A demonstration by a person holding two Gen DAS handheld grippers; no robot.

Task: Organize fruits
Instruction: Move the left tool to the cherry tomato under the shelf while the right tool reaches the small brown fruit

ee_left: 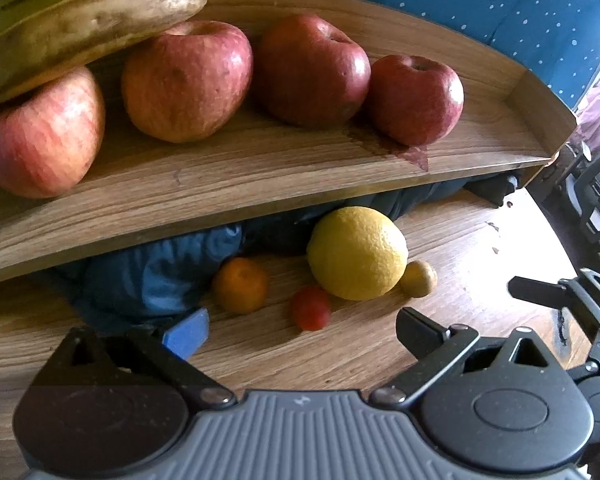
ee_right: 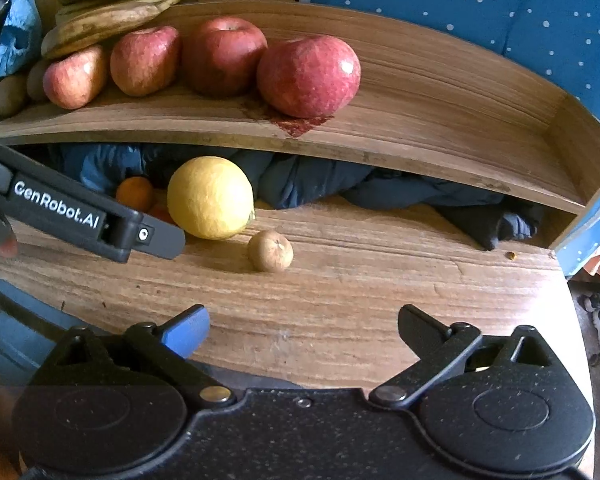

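On the wooden table under the shelf lie a large yellow citrus (ee_left: pixel 356 252) (ee_right: pixel 210 198), a small orange (ee_left: pixel 240 286) (ee_right: pixel 135 193), a small red fruit (ee_left: pixel 311 308) and a small brown round fruit (ee_left: pixel 418 279) (ee_right: pixel 270 251). My left gripper (ee_left: pixel 302 334) is open, with the red fruit just ahead of its fingertips and untouched. My right gripper (ee_right: pixel 302 328) is open over bare table, with the brown fruit a little ahead of it. Several red apples (ee_left: pixel 186 80) (ee_right: pixel 308 76) and browned bananas (ee_left: pixel 80 20) (ee_right: pixel 112 4) rest on the raised wooden shelf (ee_left: pixel 260 168) (ee_right: pixel 440 92).
Dark blue cloth (ee_left: pixel 160 268) (ee_right: pixel 320 184) is bunched under the shelf behind the fruits. Brownish round fruits (ee_right: pixel 10 94) sit at the shelf's left end. A reddish stain (ee_right: pixel 300 124) marks the shelf front. The table's edge (ee_right: pixel 576 320) runs down the right.
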